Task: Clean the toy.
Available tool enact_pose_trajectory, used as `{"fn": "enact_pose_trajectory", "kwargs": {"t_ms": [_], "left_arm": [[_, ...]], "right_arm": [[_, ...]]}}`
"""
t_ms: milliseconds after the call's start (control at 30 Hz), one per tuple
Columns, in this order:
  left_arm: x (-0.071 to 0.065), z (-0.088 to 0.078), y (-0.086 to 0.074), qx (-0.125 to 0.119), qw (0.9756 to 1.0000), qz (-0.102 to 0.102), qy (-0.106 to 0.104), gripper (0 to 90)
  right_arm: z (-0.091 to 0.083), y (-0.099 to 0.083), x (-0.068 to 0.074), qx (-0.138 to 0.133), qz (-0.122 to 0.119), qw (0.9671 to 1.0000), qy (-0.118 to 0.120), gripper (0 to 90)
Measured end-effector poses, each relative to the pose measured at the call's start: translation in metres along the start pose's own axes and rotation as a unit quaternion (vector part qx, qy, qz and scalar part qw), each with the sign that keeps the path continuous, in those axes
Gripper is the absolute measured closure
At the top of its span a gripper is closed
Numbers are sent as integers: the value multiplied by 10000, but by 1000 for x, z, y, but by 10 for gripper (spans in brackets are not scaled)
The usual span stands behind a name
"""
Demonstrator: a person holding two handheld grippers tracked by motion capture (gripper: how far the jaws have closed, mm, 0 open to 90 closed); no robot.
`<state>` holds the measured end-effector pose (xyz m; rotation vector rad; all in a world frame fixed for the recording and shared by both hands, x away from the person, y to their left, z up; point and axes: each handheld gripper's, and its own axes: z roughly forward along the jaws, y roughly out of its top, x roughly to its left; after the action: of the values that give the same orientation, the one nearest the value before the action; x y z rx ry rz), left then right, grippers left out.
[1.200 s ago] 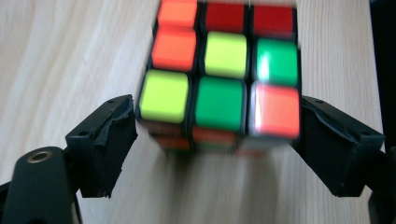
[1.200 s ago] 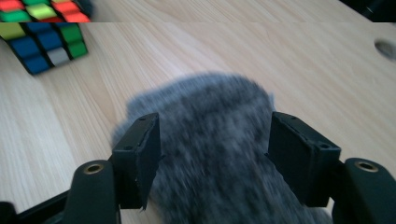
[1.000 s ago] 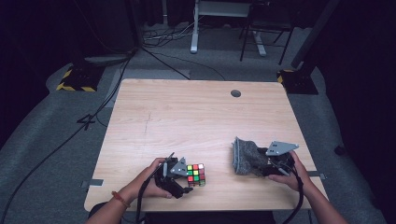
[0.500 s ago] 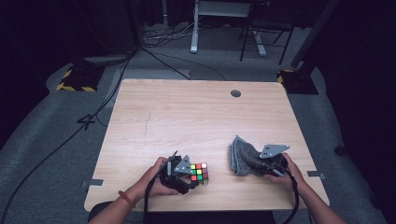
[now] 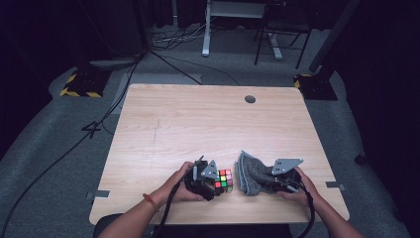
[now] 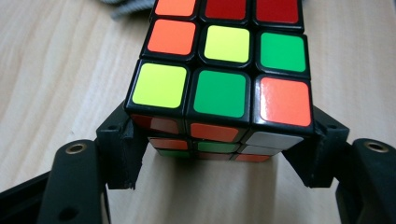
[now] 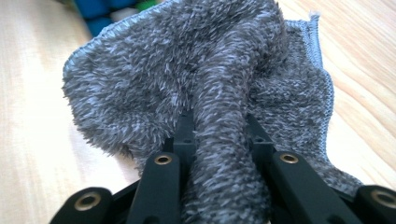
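High view: near the wooden table's (image 5: 198,124) front edge, my left gripper (image 5: 210,181) clamps the puzzle cube (image 5: 224,179) by its sides; just beside it, my right gripper (image 5: 277,178) pinches a fold of grey cloth (image 5: 250,173).

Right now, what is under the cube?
Bare wooden table shows beneath the cube's near edge, between the left tool's jaws, which clamp its two sides. Whether the cube rests on the table or is lifted off it is unclear; under its far part is hidden.
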<state>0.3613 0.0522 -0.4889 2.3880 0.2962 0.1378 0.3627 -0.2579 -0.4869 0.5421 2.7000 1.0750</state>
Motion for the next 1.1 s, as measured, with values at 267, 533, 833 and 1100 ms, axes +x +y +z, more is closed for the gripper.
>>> {"fn": "enact_pose_trajectory", "kwargs": {"t_ms": [267, 533, 833, 1100], "left_arm": [[4, 14, 11, 31, 9999, 74, -125, 282], [4, 26, 19, 89, 9993, 231, -262, 301], [0, 23, 23, 49, 9991, 282, -320, 328], [0, 6, 26, -49, 9990, 414, -162, 328]], "right_arm": [[6, 6, 12, -44, -125, 9997, 192, 733], [11, 12, 19, -45, -261, 9994, 244, 684], [15, 20, 25, -107, -332, 9994, -21, 476], [14, 23, 27, -17, -603, 9980, -166, 765]]}}
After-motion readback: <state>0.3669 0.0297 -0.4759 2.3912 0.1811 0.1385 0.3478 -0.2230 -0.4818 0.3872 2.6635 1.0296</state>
